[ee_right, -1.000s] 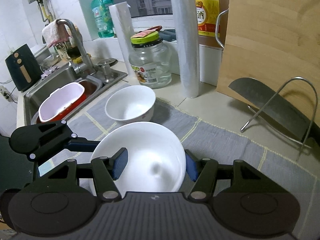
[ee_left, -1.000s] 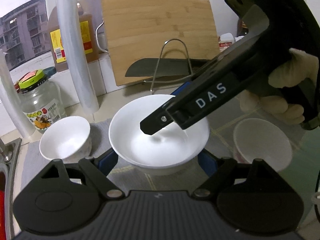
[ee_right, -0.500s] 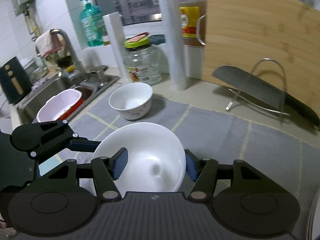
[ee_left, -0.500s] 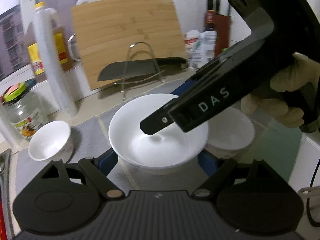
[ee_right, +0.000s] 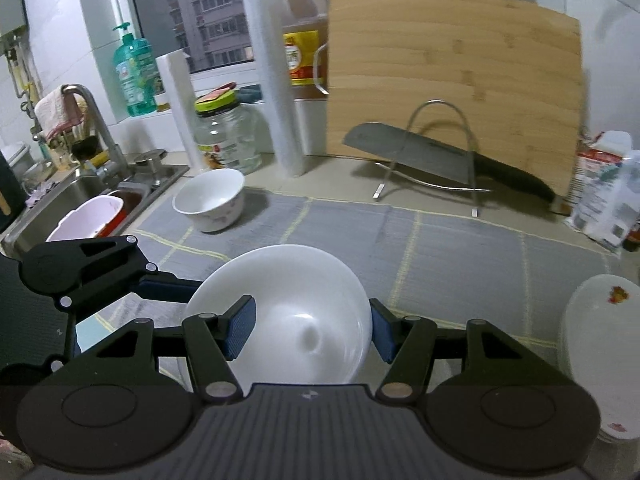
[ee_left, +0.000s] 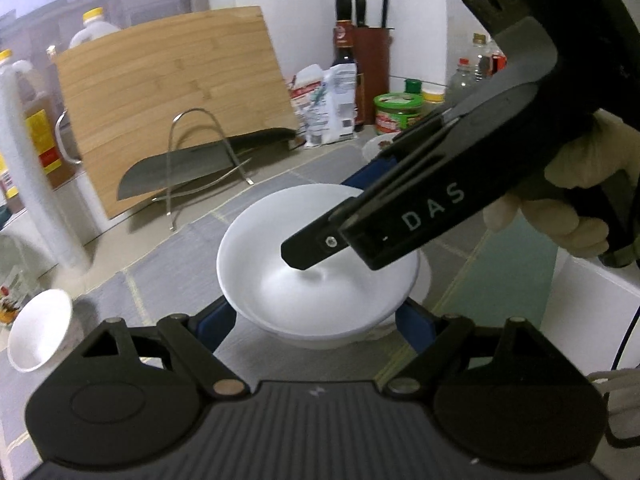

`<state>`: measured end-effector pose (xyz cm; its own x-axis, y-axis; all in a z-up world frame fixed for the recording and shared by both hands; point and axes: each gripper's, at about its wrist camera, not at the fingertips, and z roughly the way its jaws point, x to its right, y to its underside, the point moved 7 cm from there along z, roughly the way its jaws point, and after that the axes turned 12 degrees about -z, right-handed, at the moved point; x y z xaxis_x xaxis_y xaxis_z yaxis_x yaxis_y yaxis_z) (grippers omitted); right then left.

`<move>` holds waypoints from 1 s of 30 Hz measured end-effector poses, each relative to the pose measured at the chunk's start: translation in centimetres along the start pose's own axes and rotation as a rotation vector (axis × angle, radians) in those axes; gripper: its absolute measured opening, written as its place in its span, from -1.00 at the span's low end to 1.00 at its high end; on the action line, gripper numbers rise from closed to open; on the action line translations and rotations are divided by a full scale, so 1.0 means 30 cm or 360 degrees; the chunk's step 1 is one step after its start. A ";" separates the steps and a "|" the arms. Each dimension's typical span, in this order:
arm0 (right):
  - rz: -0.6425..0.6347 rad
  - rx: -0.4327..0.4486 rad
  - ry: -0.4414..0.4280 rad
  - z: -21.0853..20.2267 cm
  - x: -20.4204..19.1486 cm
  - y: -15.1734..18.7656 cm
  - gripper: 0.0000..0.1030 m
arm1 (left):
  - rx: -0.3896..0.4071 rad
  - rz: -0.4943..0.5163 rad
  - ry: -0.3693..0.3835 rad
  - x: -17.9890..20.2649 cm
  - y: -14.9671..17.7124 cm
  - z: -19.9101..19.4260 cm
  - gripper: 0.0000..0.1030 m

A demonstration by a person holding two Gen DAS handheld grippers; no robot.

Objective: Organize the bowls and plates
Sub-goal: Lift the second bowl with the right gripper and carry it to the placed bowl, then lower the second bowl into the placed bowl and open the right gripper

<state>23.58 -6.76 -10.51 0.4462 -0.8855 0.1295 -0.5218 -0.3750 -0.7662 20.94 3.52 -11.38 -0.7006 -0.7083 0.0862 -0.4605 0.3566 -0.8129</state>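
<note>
**Both grippers on one white bowl**

The wide white ceramic bowl (ee_right: 280, 312) sits above the grey woven mat (ee_right: 440, 248), gripped by both tools. The right gripper (ee_right: 310, 328) pinches its rim, narrowly parted; the left gripper (ee_left: 316, 320) clamps its sides. A small patterned white bowl (ee_right: 210, 200) stands at eleven o'clock.

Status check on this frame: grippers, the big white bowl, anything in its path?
Left gripper and right gripper both clamped on big white bowl. Bowl held above grey mat. Second white bowl directly beneath; small bowl clear, far left.
</note>
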 end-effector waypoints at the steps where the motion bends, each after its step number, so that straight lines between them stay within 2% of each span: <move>1: 0.0001 0.0000 0.0009 -0.008 0.008 0.004 0.28 | 0.0001 0.0009 0.0003 0.014 -0.004 0.009 0.68; 15: 0.0050 -0.0001 0.0090 -0.052 0.122 0.073 0.28 | -0.0002 0.0057 0.0043 0.124 -0.042 0.100 0.68; 30: 0.0073 -0.0071 0.0063 0.011 0.144 0.111 0.28 | -0.0070 0.0042 0.0029 0.127 -0.021 0.154 0.68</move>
<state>23.99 -11.74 -12.72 0.3924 -0.9119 0.1203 -0.5733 -0.3447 -0.7433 21.08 -2.20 -13.20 -0.7226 -0.6871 0.0757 -0.4647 0.4018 -0.7891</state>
